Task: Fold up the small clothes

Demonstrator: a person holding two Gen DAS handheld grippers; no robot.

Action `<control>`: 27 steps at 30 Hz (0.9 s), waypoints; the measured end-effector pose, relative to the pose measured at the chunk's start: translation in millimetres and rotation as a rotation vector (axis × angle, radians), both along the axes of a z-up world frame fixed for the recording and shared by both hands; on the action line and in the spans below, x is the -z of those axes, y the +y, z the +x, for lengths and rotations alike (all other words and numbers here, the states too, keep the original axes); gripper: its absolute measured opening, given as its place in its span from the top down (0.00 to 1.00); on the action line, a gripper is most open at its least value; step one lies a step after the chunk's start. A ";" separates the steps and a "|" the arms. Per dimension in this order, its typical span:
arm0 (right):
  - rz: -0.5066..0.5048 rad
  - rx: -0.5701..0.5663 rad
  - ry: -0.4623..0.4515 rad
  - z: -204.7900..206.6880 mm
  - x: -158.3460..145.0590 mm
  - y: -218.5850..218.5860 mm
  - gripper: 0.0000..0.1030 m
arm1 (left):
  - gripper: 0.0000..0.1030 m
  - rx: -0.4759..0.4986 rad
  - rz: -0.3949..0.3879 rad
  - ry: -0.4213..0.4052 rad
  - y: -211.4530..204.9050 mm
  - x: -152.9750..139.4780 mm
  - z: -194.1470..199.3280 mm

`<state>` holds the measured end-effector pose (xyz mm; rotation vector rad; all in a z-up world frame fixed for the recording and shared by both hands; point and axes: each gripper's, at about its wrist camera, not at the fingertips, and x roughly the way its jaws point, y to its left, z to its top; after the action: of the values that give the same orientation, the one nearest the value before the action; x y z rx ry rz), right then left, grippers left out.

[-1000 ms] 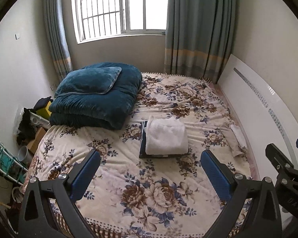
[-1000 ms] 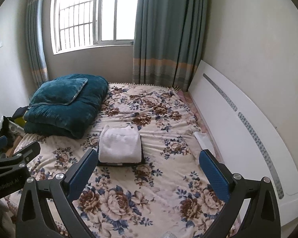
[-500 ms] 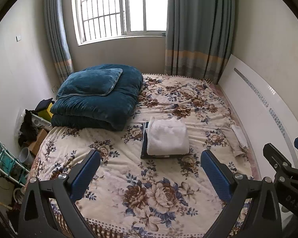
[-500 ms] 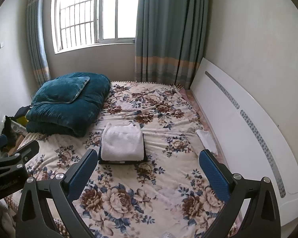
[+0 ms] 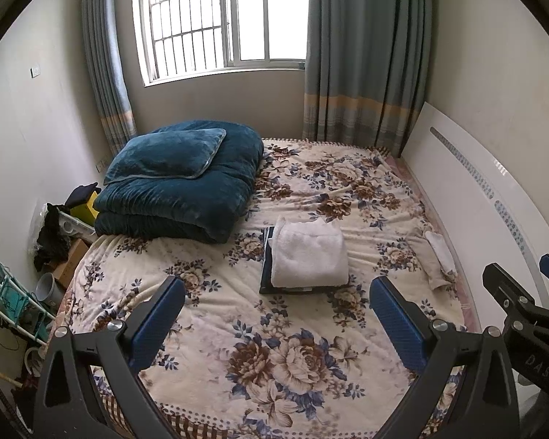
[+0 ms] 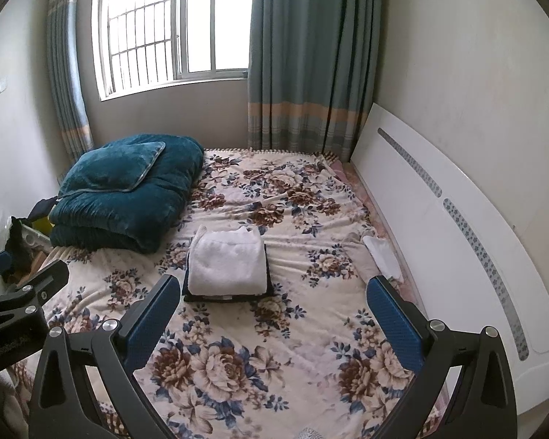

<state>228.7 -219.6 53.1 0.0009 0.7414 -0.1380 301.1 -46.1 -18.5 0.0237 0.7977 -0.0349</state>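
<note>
A folded white fluffy garment (image 5: 309, 254) lies on top of a folded dark garment (image 5: 265, 274) in the middle of the floral bed (image 5: 274, 358). The stack also shows in the right wrist view (image 6: 227, 263). My left gripper (image 5: 276, 314) is open and empty, held above the near part of the bed, well short of the stack. My right gripper (image 6: 272, 311) is open and empty, level with the left one. A small pale cloth (image 6: 382, 252) lies at the bed's right edge by the headboard.
A folded teal quilt with a pillow (image 5: 179, 179) fills the far left of the bed. A white headboard (image 6: 457, 226) runs along the right. Clutter and a rack (image 5: 14, 292) stand on the floor at the left. Window and curtains are behind.
Both grippers have drawn back and risen slightly from the bed, so the stack looks a little farther away. Nothing on the bed has moved.
</note>
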 end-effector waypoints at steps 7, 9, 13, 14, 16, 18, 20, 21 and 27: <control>0.002 0.002 0.003 -2.9 1.4 2.0 0.00 | 0.00 0.002 -0.001 -0.002 0.6 -1.4 -0.2; 0.007 0.002 0.002 -2.6 0.8 1.4 0.00 | 0.00 0.002 0.001 -0.004 0.6 -3.1 0.5; 0.008 0.003 0.003 -3.8 1.6 3.1 0.00 | 0.00 0.003 0.001 -0.005 0.4 -5.0 1.1; 0.008 0.004 0.002 -3.9 1.5 2.6 0.00 | 0.00 0.003 0.000 -0.005 0.2 -4.9 0.9; 0.011 0.004 0.000 -4.8 1.3 3.2 0.00 | 0.00 0.005 0.001 -0.006 -0.1 -6.7 1.9; 0.009 0.003 -0.001 -4.3 1.3 4.4 0.00 | 0.00 0.003 0.001 -0.006 -0.4 -6.6 1.6; 0.013 0.005 0.000 -5.3 1.3 4.8 0.00 | 0.00 0.002 0.000 -0.006 -0.6 -6.3 0.8; 0.014 0.007 0.000 -6.2 1.2 5.8 0.00 | 0.00 0.002 0.001 -0.007 -0.8 -6.4 0.9; 0.016 0.007 0.001 -6.8 0.5 5.7 0.00 | 0.00 0.001 0.001 -0.008 -1.0 -6.0 -0.2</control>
<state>221.9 -213.9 52.7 0.0188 0.7436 -0.1386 300.9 -47.2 -12.5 0.0258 0.7900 -0.0354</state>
